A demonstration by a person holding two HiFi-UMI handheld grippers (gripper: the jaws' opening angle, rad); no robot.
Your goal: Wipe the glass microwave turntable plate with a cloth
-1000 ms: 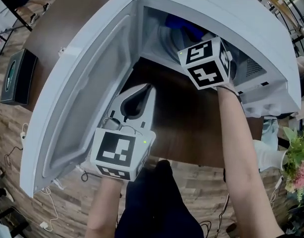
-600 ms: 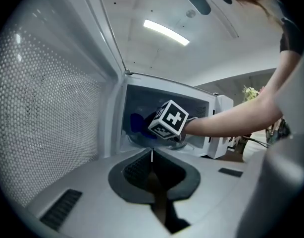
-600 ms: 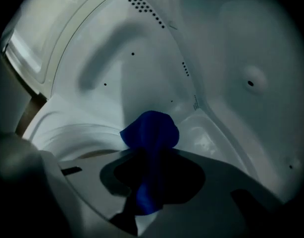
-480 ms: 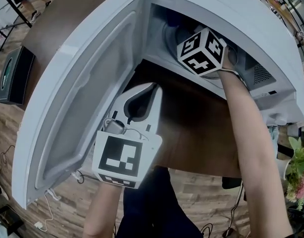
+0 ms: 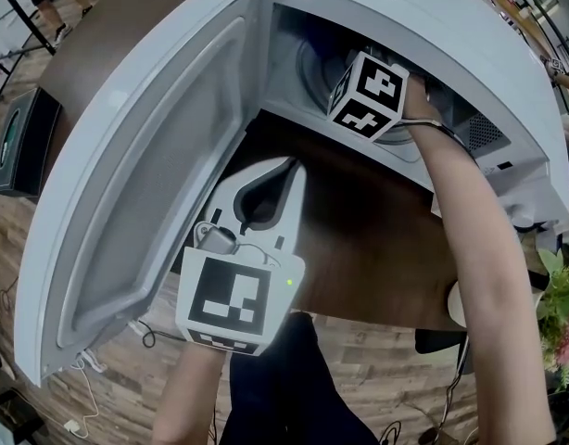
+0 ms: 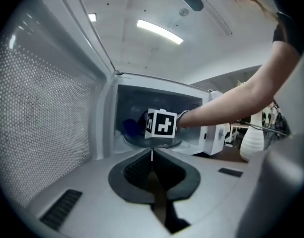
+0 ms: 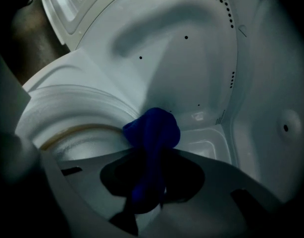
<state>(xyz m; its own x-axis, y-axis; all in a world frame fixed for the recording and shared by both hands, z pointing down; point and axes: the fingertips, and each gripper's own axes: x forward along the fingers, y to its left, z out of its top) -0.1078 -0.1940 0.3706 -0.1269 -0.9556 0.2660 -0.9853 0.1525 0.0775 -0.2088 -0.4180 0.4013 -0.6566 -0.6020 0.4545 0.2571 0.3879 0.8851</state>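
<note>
The white microwave [image 5: 470, 54] stands with its door [image 5: 145, 174] swung open to the left. My right gripper [image 7: 147, 152] is inside the cavity, shut on a dark blue cloth [image 7: 152, 130]. The cloth's bunched end presses on the glass turntable plate [image 7: 75, 133] near its far rim. In the head view only that gripper's marker cube [image 5: 368, 95] shows, above the plate [image 5: 308, 72]. My left gripper [image 5: 286, 167] hangs in front of the opening over the table, shut with nothing in it. From the left gripper view I see the cloth [image 6: 128, 128] and plate [image 6: 174, 144] past the shut jaws.
The open door walls off the left side. The microwave sits on a dark brown table [image 5: 368, 230]. A black box [image 5: 20, 137] lies at the table's far left. A white vase [image 6: 252, 144] and flowers [image 5: 562, 318] stand to the right. Cables trail on the wooden floor.
My right gripper has gone deeper into the cavity and slightly left with the cloth, and its cube has turned. The left gripper has barely shifted.
</note>
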